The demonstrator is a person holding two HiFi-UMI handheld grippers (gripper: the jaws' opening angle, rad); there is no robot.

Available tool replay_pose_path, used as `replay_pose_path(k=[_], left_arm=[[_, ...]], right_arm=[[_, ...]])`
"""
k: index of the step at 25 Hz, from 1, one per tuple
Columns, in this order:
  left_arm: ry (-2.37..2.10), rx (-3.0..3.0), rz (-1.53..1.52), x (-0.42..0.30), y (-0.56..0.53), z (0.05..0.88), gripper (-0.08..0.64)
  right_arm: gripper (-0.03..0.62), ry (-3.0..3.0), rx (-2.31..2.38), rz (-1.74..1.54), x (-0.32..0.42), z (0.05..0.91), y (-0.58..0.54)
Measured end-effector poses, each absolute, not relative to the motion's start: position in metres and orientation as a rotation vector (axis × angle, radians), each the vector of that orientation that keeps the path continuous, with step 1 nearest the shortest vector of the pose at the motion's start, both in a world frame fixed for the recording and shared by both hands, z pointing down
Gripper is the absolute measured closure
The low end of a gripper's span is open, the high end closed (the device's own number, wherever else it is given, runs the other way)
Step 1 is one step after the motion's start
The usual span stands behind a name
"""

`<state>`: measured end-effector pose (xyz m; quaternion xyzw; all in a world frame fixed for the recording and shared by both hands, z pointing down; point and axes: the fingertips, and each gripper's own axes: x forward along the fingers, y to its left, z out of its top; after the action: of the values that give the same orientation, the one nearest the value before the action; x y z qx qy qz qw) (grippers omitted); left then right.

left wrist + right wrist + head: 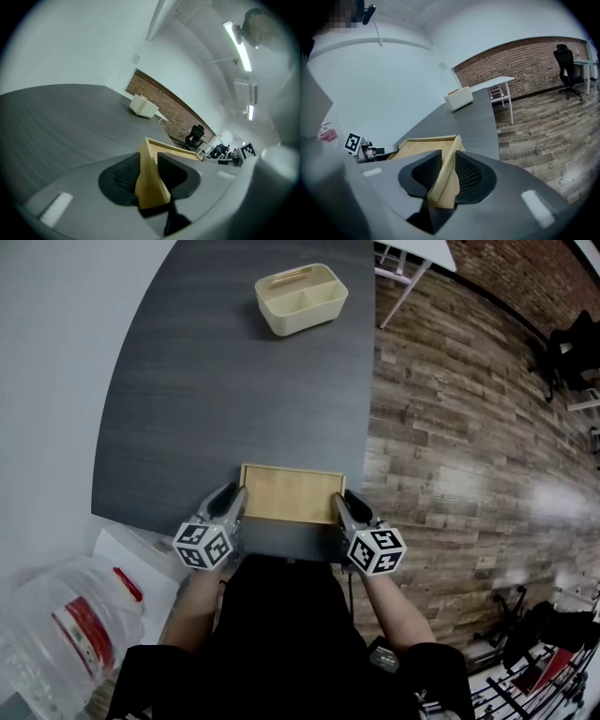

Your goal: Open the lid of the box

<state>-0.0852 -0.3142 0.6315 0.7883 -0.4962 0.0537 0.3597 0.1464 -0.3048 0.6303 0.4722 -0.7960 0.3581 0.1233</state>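
Observation:
A flat wooden box (292,493) with a raised rim lies at the near edge of the dark grey table (216,381). My left gripper (236,506) is at the box's left end and my right gripper (339,508) at its right end. In the left gripper view the jaws (149,165) are shut on the box's near left corner (151,180), with both black pads against the wood. The right gripper view shows the jaws (447,172) closed around the right-hand rim (446,180), pads touching it. The lid's top (423,147) looks flat and closed.
A cream divided caddy (301,298) stands at the far side of the table. The table's right edge drops to a wood-plank floor (450,427). A clear plastic bag with red print (75,620) lies at my lower left. A black office chair (565,61) stands far off.

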Motion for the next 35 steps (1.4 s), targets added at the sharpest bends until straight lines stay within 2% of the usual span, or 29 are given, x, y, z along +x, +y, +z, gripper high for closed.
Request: replay_pose_path(k=[8,15,24,31,35], left_arm=[[-1.292,2.012,0.139,-0.087,-0.315,0.632,0.440],[-1.330,2.003,0.171,-0.089,-0.315,0.634,0.437],[-1.349,1.982,0.189,-0.087,-0.317,0.635,0.485],[-1.346,1.896,0.155,-0.089,-0.319,0.639,0.494],[-1.362,1.927,0.247,-0.088,-0.319,0.640,0.499]], right_arm=[[0.502,-2.316,1.396,1.060,0.154,0.630,-0.306],[0.503,-2.278,1.400,0.894,0.171,0.630,-0.304],[0.509,-2.260,1.424,0.931,0.187,0.633,-0.305],[0.512,-2.230,1.427,0.932,0.197,0.636,-0.308],[0.515,-2.213,1.451,0.922,0.205,0.637,-0.307]])
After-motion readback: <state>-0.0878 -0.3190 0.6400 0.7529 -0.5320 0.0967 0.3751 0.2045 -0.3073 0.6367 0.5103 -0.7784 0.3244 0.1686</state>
